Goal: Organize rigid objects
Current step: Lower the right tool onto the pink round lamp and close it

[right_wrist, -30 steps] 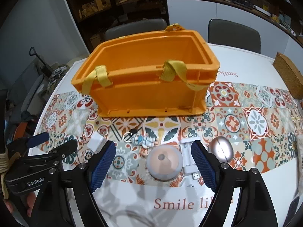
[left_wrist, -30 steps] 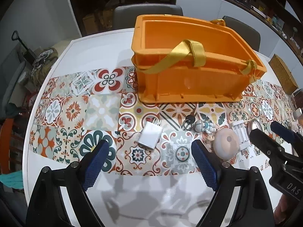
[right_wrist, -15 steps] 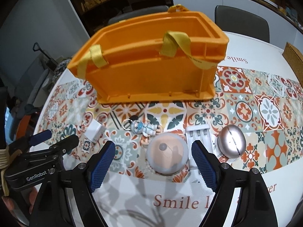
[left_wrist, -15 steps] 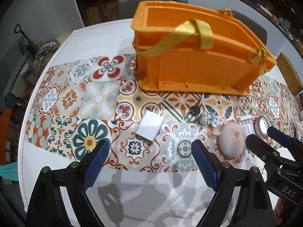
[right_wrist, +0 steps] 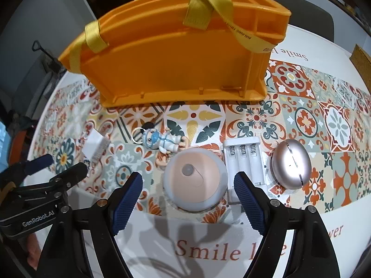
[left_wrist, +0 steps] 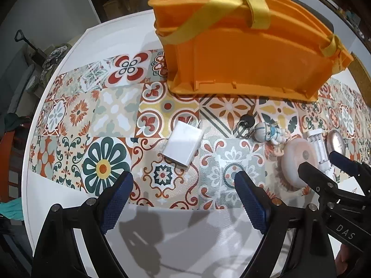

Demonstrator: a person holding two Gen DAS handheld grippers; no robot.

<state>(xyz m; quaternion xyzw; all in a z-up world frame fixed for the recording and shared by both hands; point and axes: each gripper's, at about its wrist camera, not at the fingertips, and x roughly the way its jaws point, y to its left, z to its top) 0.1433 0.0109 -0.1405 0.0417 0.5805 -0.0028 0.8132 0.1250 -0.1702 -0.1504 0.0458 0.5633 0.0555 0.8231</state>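
Note:
An orange crate (left_wrist: 243, 53) with yellow straps stands at the far side of the patterned mat; it also shows in the right wrist view (right_wrist: 176, 53). In front of it lie a white charger (left_wrist: 184, 147), a figure keychain (left_wrist: 266, 134), a round pink-and-grey puck (right_wrist: 194, 180), a white battery holder (right_wrist: 243, 162) and a silver dome (right_wrist: 289, 164). My left gripper (left_wrist: 183, 199) is open and empty, just short of the charger. My right gripper (right_wrist: 187, 197) is open and empty, its fingers on either side of the puck's near edge.
The mat lies on a white round table (left_wrist: 69, 197) with "Smile" lettering (right_wrist: 208, 252). Grey chairs (right_wrist: 308, 18) stand behind the crate. A cork block (right_wrist: 361, 62) sits at the far right. Each gripper shows in the other's view.
Both grippers have moved forward and lower towards the mat. The charger and the puck now lie much closer to the fingertips. The objects have not moved.

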